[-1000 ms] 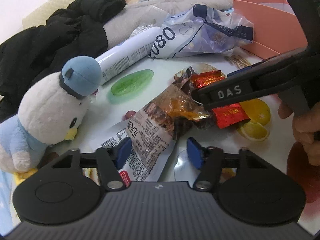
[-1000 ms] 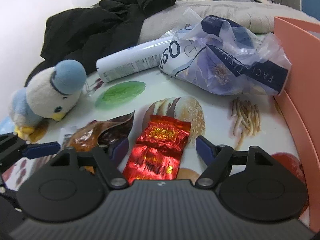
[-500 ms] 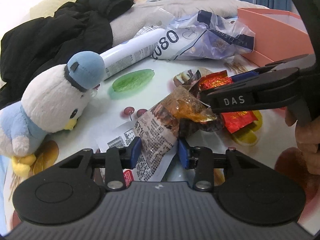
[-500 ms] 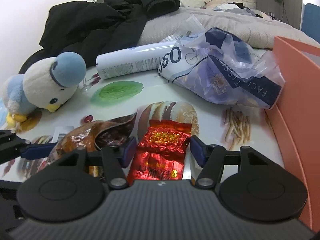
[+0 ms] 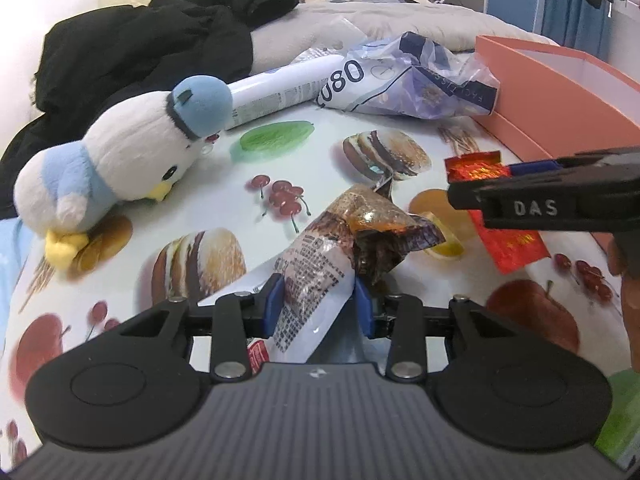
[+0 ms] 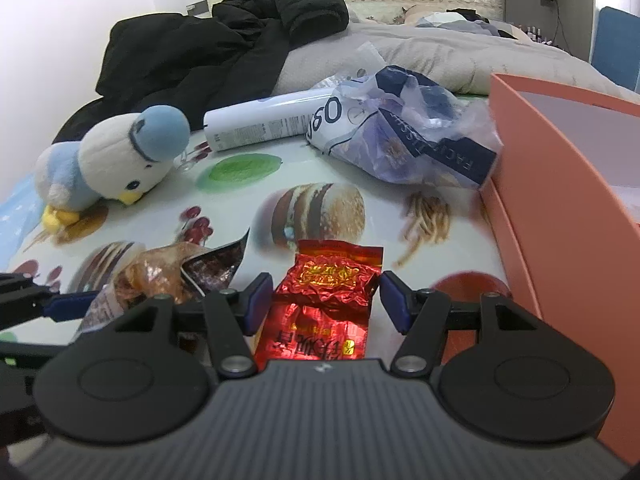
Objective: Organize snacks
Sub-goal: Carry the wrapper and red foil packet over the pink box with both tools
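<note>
My left gripper (image 5: pixel 318 306) is shut on a brown and white snack packet (image 5: pixel 320 276) and holds it just above the table. The packet also shows in the right wrist view (image 6: pixel 160 276). My right gripper (image 6: pixel 326 304) has its blue pads on both sides of a red foil snack packet (image 6: pixel 326 300), with a small gap still showing on each side. The red packet (image 5: pixel 508 244) shows in the left wrist view under the right gripper's black arm (image 5: pixel 560 204). An open orange box (image 6: pixel 568 184) stands at the right.
A blue and white plush bird (image 5: pixel 120 160) lies at the left. A white spray can (image 5: pixel 276 92) and a crumpled tissue bag (image 5: pixel 416 80) lie at the back. Black clothes (image 6: pixel 224 48) and bedding lie beyond the table, which has a food-print cloth (image 5: pixel 200 260).
My left gripper closed on the brown packet and raised it. My right gripper narrowed around the red packet. Both cameras rose and pulled back from the table.
</note>
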{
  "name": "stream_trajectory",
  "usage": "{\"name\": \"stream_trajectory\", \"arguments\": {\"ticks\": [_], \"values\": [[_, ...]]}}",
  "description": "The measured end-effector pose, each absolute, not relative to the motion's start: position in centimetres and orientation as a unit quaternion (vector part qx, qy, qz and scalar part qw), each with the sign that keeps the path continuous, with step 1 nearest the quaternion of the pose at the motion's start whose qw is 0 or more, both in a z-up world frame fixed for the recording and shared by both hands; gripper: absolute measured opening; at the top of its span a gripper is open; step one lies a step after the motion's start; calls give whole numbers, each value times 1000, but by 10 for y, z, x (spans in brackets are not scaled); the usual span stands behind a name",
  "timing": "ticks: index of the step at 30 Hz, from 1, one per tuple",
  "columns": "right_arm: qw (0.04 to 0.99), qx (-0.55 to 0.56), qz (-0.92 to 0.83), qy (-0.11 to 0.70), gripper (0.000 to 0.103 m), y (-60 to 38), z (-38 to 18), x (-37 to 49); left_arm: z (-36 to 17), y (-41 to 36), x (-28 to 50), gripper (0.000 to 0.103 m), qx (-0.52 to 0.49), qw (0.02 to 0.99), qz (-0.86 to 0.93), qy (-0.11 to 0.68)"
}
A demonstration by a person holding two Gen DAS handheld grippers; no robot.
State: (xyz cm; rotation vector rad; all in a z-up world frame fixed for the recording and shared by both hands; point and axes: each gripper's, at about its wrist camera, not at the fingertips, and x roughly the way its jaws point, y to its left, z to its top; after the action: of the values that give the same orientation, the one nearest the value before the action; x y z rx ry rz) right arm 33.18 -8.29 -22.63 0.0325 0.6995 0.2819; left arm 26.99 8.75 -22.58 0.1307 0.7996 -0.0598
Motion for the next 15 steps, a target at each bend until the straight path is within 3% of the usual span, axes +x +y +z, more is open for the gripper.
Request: {"name": "stream_trajectory", "arguments": {"ticks": [15], "values": [[926, 11, 146, 349, 62, -108, -198, 244, -201, 71, 206, 37, -32, 919, -9, 393]]}}
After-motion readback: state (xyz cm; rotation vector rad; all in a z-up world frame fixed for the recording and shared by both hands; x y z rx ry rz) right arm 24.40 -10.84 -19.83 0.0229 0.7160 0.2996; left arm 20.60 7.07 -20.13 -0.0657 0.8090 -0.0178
